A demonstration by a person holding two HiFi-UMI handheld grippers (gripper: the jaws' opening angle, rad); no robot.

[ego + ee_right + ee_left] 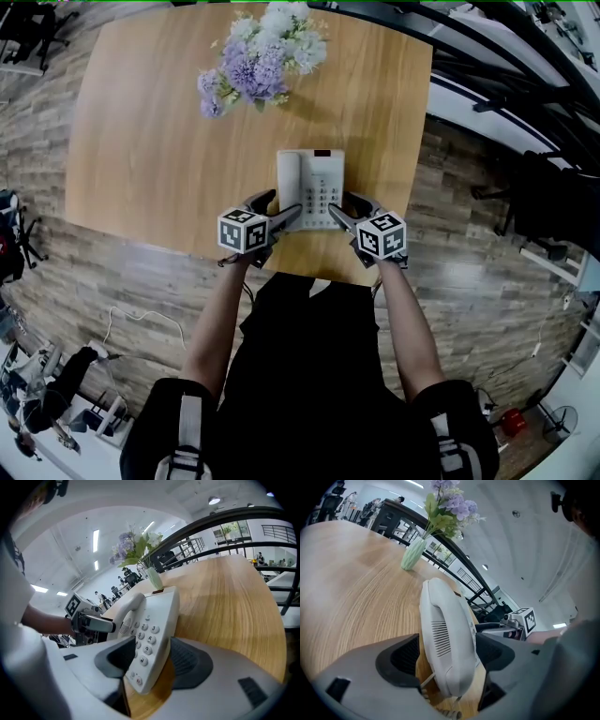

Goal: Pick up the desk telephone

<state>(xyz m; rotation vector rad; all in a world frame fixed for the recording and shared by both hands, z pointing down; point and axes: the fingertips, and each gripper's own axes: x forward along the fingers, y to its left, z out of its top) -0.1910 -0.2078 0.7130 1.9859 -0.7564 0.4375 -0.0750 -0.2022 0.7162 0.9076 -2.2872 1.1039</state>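
Note:
A white desk telephone [311, 183] lies on the wooden table [150, 141] near its front edge, handset on its left side, keypad on the right. My left gripper [284, 208] straddles the near end of the handset [445, 639]; its jaws stand apart, and bare wood shows between the left pad and the handset. My right gripper [342, 208] straddles the phone's near right corner by the keypad [146, 641], with wood showing between the right pad and the phone's side. Neither gripper's pads press on the phone.
A pale green vase of lilac and white flowers [262, 56] stands at the table's far side, behind the phone. The table's front edge runs just under both grippers. A dark railing [506, 66] lies off the table's right side.

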